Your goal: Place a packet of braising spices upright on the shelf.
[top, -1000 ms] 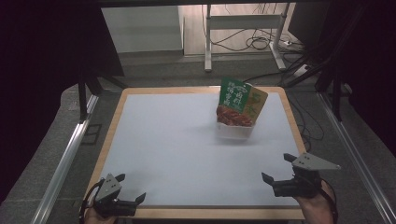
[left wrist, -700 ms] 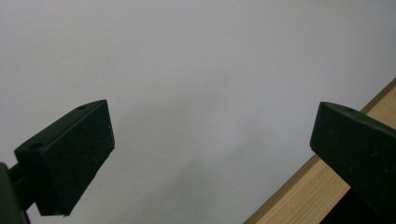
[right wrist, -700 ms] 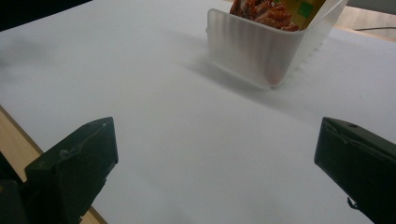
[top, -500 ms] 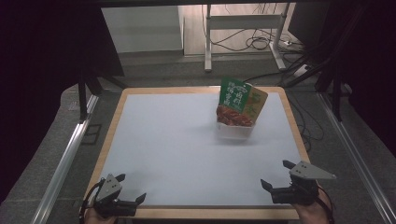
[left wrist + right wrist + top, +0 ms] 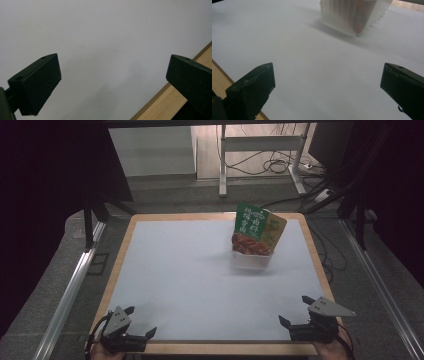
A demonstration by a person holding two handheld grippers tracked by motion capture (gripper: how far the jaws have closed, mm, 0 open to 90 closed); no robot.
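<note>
A green, red and orange food pouch stands upright in a translucent white ribbed container on the right half of the white table top, toward the back. My left gripper sits open at the front left corner; the left gripper view has its jaws wide apart over bare white surface. My right gripper sits open at the front right, well short of the container. The right gripper view has its jaws spread, nothing between them, and the container ahead, blurred.
A wooden border frames the white top; its edge runs under my left gripper as the wooden strip. Aluminium rails flank the table. Behind it are a metal stand and floor cables.
My right gripper has drawn back toward the table's front edge and lowered slightly. The left gripper, pouch and container have not moved.
</note>
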